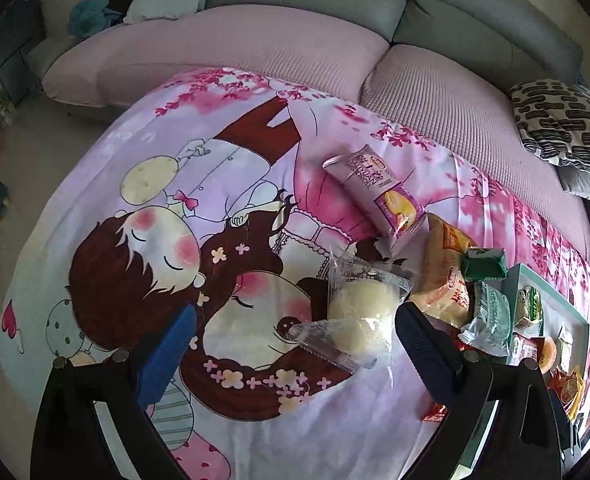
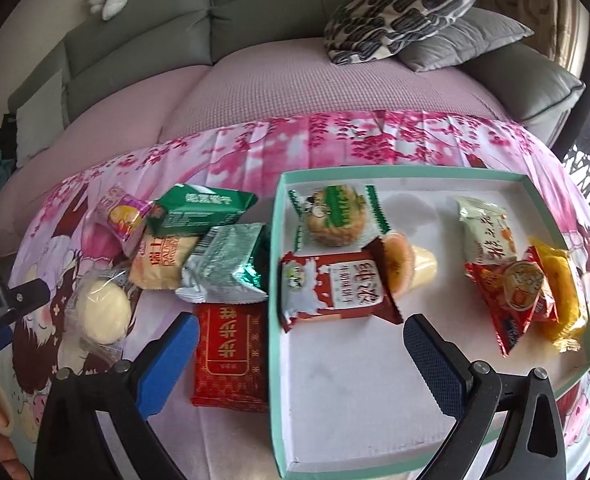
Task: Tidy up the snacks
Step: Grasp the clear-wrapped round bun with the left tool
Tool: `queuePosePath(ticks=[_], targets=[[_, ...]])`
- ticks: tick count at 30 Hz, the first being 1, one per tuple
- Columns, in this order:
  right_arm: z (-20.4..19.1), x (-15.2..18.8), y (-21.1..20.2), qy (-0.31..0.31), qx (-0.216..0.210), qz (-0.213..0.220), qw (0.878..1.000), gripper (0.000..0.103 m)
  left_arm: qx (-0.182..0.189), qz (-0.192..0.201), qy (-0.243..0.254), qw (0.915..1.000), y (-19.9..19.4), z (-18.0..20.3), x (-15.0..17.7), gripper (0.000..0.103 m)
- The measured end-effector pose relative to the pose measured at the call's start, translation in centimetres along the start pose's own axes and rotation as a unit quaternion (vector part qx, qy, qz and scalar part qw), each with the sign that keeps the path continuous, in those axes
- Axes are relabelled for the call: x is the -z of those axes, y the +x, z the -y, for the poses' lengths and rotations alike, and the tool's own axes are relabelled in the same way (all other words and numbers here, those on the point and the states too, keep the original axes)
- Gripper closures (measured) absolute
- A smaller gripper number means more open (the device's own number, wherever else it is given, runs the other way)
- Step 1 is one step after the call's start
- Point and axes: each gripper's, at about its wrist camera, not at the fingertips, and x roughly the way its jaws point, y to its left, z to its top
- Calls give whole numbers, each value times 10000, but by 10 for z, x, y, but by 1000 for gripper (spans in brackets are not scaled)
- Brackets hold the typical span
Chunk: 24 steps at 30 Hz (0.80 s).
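Both grippers' fingers gape open, left around a clear-wrapped bun, right over the box by a red packet.

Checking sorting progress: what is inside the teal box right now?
Six wrapped snacks lie in the teal box: green-trimmed pastry, red-brown packet, jelly cup, cream packet, red packet, yellow packet. Anything beneath them is hidden.

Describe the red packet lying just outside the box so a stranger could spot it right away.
Find the shallow mint-rimmed box on the cartoon-print cloth. Just beyond its left wall lies a flat red packet, nearest the camera in the loose pile. Unlike the green and silver wrappers behind it, it is solid red with gold characters.
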Motion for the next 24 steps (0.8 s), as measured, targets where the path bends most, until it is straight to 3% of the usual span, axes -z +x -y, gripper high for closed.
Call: queuePosePath(ticks=[16,18,20,24], targets=[[3,-3,15,92,-151,-115,9998,0,425,-465,544,9965,45,30,-10,4],[2,-4,16,72,-169,-112,9998,0,451,-486,600,9960,49,33,-9,12],[1,-4,17,58,-191,-111,9997,0,454,-534,679,9952,54,37,-7,28],[-2,-4,16,-8,-308,-81,9995,4,641,-631,710,9934,58,40,-4,44]])
